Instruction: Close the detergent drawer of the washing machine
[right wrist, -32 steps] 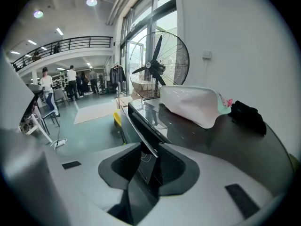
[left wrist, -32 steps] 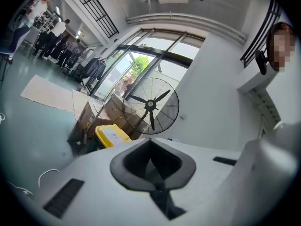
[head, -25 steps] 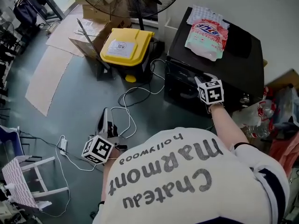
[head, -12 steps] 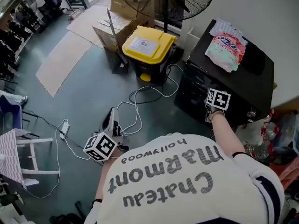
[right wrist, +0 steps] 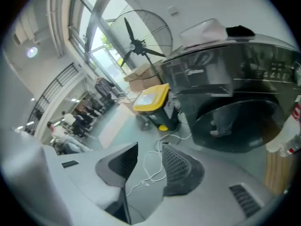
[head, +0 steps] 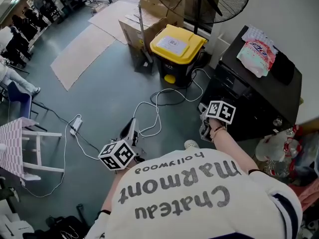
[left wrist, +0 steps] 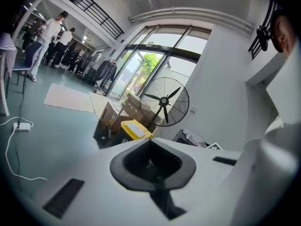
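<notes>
Left gripper [left wrist: 153, 163]: jaws together, empty. Right gripper [right wrist: 149, 160]: jaws just opened wide, nothing between, clear of the washing machine [right wrist: 235, 93]. Detergent drawer [right wrist: 190, 73], upper left of its front, appears flush, though dim. Closing is likely done; next, only a check.

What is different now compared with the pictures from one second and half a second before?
The right gripper has drawn back from the front of the washing machine toward the person; its fingers have just been opening, nothing between them. Unchanged: the detergent bag on top of the machine, the left gripper low at the person's side.
</notes>
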`<move>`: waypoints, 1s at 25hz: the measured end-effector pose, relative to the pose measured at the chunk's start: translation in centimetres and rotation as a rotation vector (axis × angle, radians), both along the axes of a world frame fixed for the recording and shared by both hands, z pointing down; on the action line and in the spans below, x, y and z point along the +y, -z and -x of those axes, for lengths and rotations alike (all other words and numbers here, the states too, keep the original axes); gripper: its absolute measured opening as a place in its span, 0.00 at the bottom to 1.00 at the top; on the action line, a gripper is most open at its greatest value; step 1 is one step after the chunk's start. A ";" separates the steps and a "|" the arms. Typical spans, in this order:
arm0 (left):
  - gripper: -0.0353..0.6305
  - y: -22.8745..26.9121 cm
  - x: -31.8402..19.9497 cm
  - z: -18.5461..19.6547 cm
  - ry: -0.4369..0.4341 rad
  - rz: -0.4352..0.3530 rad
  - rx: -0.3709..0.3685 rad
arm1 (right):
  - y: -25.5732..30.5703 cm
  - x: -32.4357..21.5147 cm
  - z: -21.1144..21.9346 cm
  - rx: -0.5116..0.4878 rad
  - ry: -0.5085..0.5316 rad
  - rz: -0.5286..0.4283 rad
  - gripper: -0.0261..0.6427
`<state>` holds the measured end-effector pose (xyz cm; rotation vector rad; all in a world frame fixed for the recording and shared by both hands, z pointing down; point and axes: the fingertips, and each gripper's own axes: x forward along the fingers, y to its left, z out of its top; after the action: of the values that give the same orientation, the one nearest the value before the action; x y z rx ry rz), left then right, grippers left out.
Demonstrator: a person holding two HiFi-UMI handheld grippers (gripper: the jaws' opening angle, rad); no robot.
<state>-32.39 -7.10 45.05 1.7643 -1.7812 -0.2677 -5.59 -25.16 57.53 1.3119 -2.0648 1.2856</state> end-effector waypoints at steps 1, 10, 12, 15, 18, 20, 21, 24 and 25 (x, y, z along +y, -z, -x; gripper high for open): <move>0.06 0.0 0.5 0.2 0.009 0.008 -0.011 | 1.4 0.6 2.1 -0.045 0.048 -0.016 0.30; 0.06 2.2 2.8 -0.3 0.062 -0.043 -0.052 | 17.7 3.4 10.1 -0.337 0.352 -0.445 0.13; 0.06 2.8 3.0 -1.1 0.062 -0.057 -0.073 | 19.5 4.0 10.0 -0.360 0.385 -0.537 0.12; 0.06 3.4 3.5 -2.4 0.077 -0.069 -0.080 | 21.3 4.7 9.3 -0.403 0.412 -0.619 0.11; 0.06 3.4 4.1 -3.5 0.108 -0.069 -0.070 | 21.3 5.1 8.0 -0.397 0.439 -0.627 0.11; 0.06 3.3 4.6 -4.4 0.131 -0.067 -0.057 | 20.9 5.2 6.8 -0.374 0.453 -0.623 0.11; 0.06 3.2 4.9 -4.9 0.143 -0.068 -0.050 | 20.7 5.2 6.2 -0.362 0.458 -0.619 0.11; 0.06 2.9 6.0 -6.5 0.171 -0.066 -0.038 | 20.3 5.6 4.7 -0.337 0.478 -0.609 0.10; 0.06 2.9 6.4 -7.0 0.178 -0.065 -0.035 | 20.2 5.8 4.3 -0.330 0.484 -0.606 0.10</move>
<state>-25.39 -0.72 42.18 1.6655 -1.9783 -0.3726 -9.90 -19.31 37.38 0.7280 -2.9199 0.7168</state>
